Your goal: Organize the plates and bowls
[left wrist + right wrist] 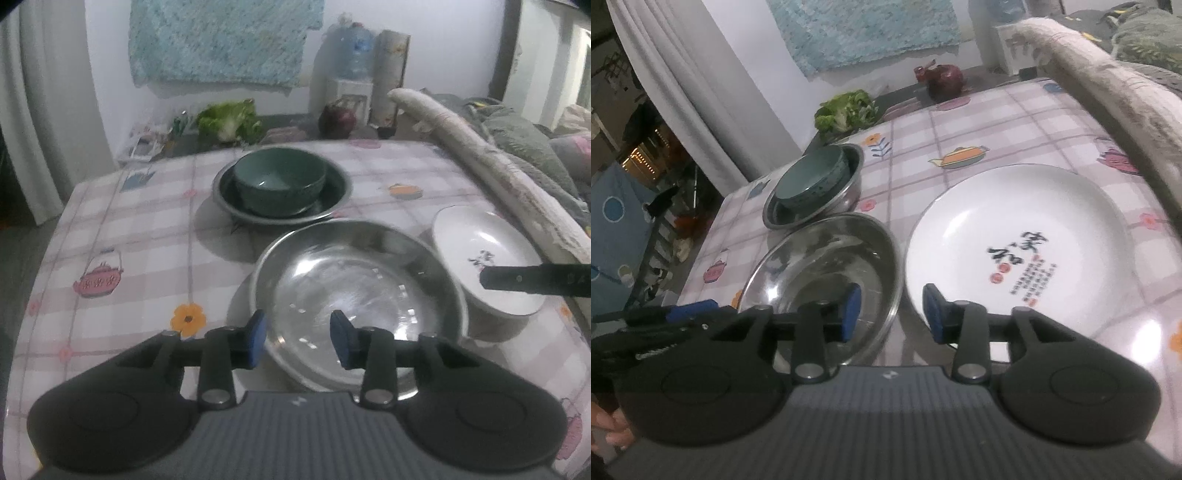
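A large steel bowl [354,291] sits on the checked tablecloth right in front of my left gripper [298,338], which is open and empty over its near rim. A green bowl [280,179] rests inside a second steel bowl [336,195] further back. A white plate with black writing [1015,240] lies to the right of the large steel bowl [823,258]. My right gripper [891,313] is open and empty above the gap between the two. The right gripper shows as a dark bar over the white plate [484,254] in the left wrist view.
Lettuce [231,118] and a dark red onion [338,120] lie beyond the table's far edge. A rolled cloth bolster [491,166] runs along the right side. The table's left edge drops off [701,236] toward the floor.
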A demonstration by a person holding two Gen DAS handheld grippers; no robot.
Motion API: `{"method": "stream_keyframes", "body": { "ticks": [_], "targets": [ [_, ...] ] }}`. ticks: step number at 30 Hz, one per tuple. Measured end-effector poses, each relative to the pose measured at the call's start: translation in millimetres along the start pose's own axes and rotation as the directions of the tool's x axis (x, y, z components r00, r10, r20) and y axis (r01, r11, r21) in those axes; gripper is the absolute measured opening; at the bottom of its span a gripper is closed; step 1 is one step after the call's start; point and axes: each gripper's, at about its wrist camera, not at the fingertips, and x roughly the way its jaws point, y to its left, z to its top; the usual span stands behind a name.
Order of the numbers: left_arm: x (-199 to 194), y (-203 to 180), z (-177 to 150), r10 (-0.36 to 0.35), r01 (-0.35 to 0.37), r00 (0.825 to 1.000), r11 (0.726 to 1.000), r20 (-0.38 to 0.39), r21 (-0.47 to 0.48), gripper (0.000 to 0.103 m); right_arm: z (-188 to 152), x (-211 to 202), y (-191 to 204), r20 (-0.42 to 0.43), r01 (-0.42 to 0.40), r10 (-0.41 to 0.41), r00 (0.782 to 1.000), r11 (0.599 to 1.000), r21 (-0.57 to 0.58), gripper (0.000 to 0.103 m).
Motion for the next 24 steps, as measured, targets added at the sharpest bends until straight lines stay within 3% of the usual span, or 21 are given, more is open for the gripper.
{"method": "stream_keyframes", "body": {
  "ticks": [5, 13, 18, 24],
  "targets": [
    [-12, -28, 3, -0.069, 0.068, 0.997, 0.997, 0.039, 0.030, 0.046, -7, -22, -19, 0.030, 0.039, -0.040, 0.999, 0.999, 0.013, 0.047],
    [-12, -96, -13, -0.194, 0.192, 0.978, 0.981, 0.083, 0.033, 0.053, -9, -55, -69, 0.069, 0.115, -0.118, 0.991, 0.992, 0.052, 0.047],
    [-3, -133, -23, -0.182, 0.188, 0.975, 0.982, 0.126, -0.034, 0.053, 5, -58, -101, 0.064, 0.129, -0.131, 0.989, 0.991, 0.045, 0.047],
    [22, -156, -28, -0.138, 0.153, 0.986, 0.973, 0.098, -0.170, 0.053, 37, -43, -125, 0.044, 0.109, -0.107, 0.993, 0.993, -0.042, 0.047]
  ]
}}
